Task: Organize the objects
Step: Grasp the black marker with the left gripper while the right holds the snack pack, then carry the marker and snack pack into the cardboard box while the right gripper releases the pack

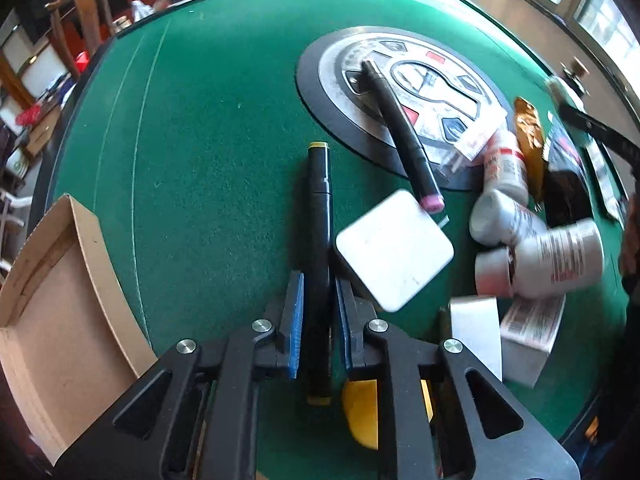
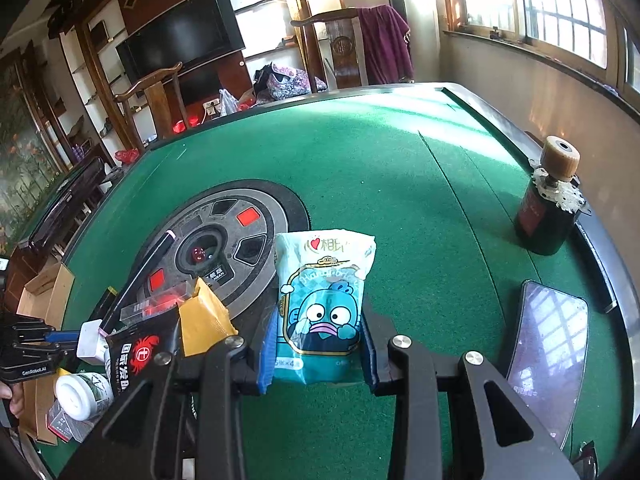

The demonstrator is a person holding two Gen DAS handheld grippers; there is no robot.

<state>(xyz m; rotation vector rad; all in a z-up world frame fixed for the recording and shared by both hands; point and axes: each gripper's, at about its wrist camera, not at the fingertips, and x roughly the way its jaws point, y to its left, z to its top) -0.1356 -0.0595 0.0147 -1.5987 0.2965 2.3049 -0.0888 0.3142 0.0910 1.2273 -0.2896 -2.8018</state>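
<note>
In the left wrist view my left gripper (image 1: 318, 280) is shut on a black marker with yellow caps (image 1: 319, 216), which lies along the fingers on the green felt table (image 1: 208, 120). Right beside it sits a white square box (image 1: 394, 248). A second black marker with a pink cap (image 1: 400, 132) leans across the round centre console (image 1: 404, 92). In the right wrist view my right gripper (image 2: 318, 344) is shut on a blue cartoon tissue pack (image 2: 324, 304), which stands upright between the blue pads. The left gripper (image 2: 36, 344) shows at the left edge there.
An open cardboard box (image 1: 60, 320) sits at the table's left edge. White pill bottles (image 1: 540, 248), a gold packet (image 1: 530, 140) and a paper carton (image 1: 528, 328) crowd the right. A phone (image 2: 548, 356) and a dark bottle (image 2: 544, 216) lie to the right of my right gripper.
</note>
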